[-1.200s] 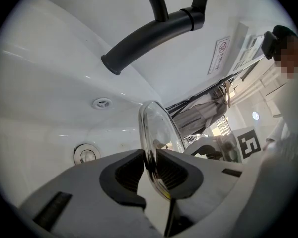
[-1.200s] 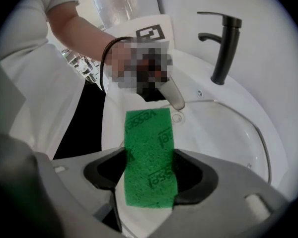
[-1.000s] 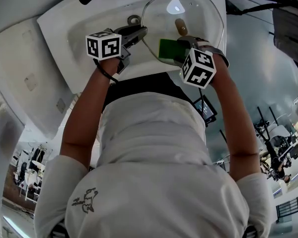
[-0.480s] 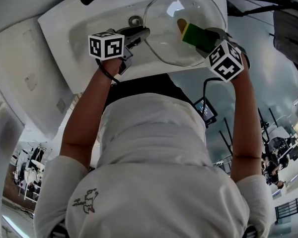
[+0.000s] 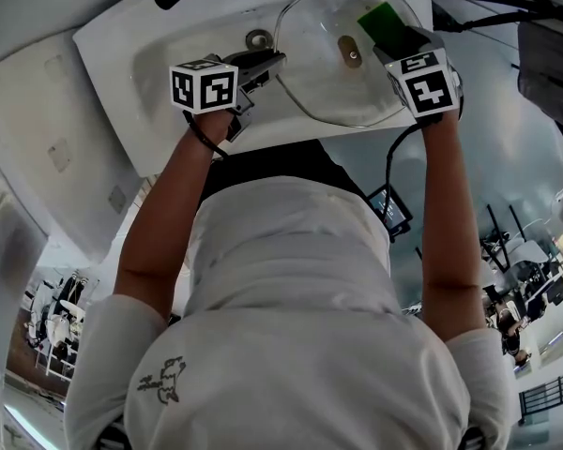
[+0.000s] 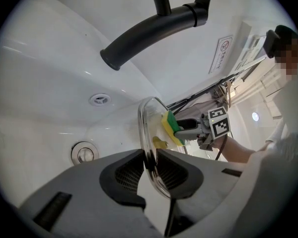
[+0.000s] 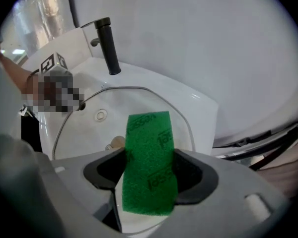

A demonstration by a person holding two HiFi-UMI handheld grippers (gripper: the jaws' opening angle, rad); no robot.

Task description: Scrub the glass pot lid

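1. The glass pot lid [image 5: 319, 87] is being clamped by its rim in the left gripper [image 5: 263, 64], over the sink [image 5: 150, 54].
2. The green sponge [image 5: 383, 22] is being pinched by the right gripper [image 5: 402, 43] at the lid's far edge — the rest of the glass is lying towards the left gripper.

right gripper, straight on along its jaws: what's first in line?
The glass lid, most likely: the right gripper holds a green sponge aimed at its face. Whether they touch is unclear.
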